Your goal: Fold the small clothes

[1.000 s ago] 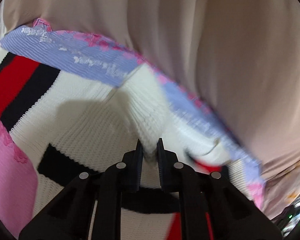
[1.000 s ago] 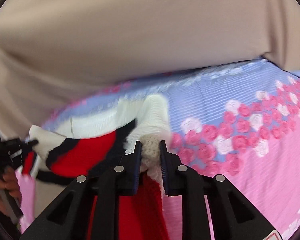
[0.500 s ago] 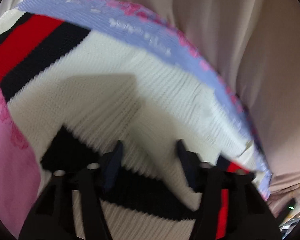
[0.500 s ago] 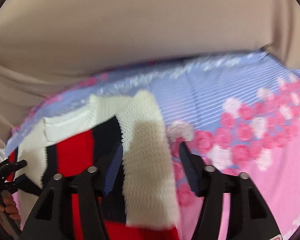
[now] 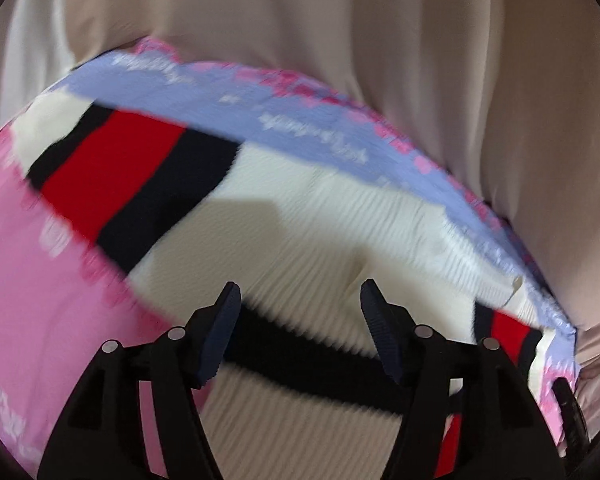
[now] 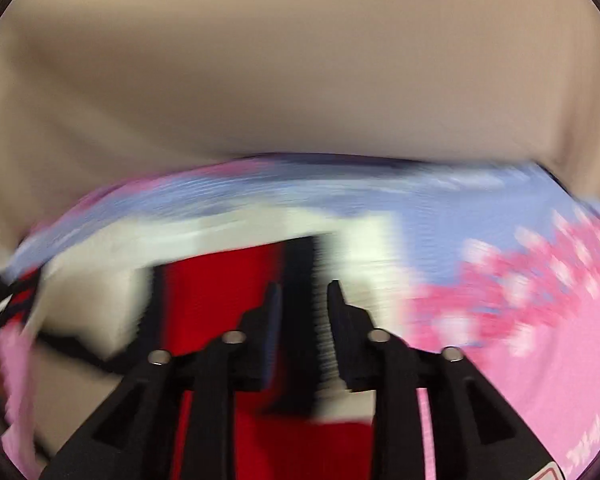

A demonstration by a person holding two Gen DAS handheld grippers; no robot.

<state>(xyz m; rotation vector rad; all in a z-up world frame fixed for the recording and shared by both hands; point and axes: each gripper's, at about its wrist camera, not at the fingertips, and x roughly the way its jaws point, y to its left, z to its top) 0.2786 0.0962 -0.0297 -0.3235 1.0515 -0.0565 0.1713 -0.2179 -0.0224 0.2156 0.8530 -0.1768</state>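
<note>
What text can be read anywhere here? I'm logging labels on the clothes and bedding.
None is legible.
White script on the blue band of the floral sheet: blurred, unreadable.
White lettering on the sheet's pink part, lower right in the right wrist view: blurred, unreadable.
Small tag at the edge of the striped knit sweater: no text can be made out.
</note>
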